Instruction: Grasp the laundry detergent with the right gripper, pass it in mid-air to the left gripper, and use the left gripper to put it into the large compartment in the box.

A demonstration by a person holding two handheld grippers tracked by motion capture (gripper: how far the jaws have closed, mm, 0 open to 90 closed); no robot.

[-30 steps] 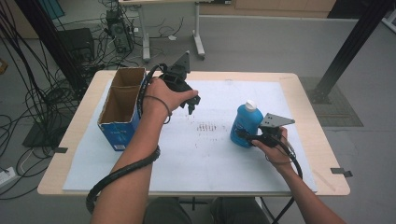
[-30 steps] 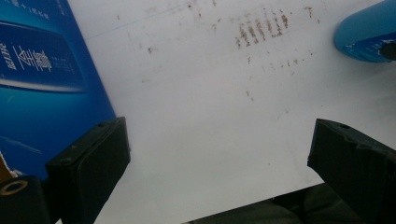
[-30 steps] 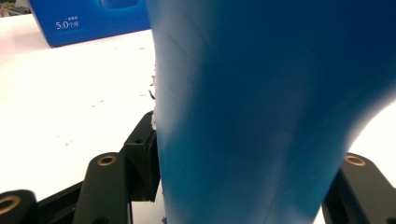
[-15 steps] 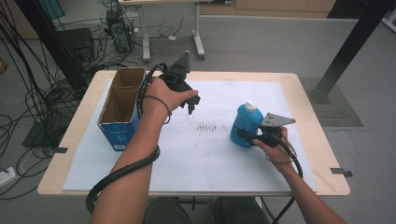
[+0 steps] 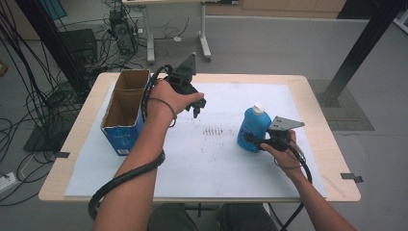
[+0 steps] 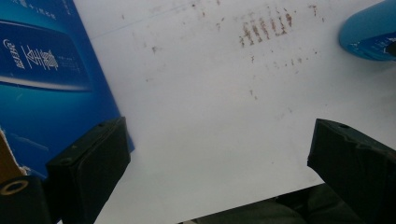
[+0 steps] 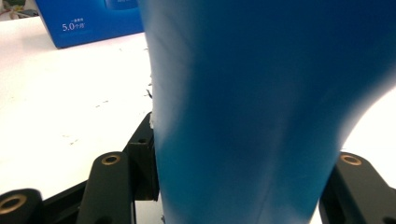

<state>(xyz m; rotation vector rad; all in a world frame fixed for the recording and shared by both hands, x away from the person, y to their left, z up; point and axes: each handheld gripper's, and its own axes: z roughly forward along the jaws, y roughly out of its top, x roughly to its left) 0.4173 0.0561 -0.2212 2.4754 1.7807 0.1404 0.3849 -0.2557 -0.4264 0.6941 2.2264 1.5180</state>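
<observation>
Nothing has moved: right gripper (image 5: 255, 140) clamps the bottle (image 5: 252, 127), left gripper (image 5: 196, 109) gapes empty; a low grip could tip it.

Two black jaws of the left gripper (image 6: 217, 172) stand wide apart above a white, brown-speckled paper sheet (image 6: 210, 107). A glossy blue printed cardboard box (image 6: 51, 88) sits beside the left jaw. A rounded blue plastic bottle (image 6: 369, 32) lies beyond the right jaw.

Blue bottle (image 7: 247, 112) blurred, cut off at top and bottom edges of right gripper view; label unreadable.
</observation>
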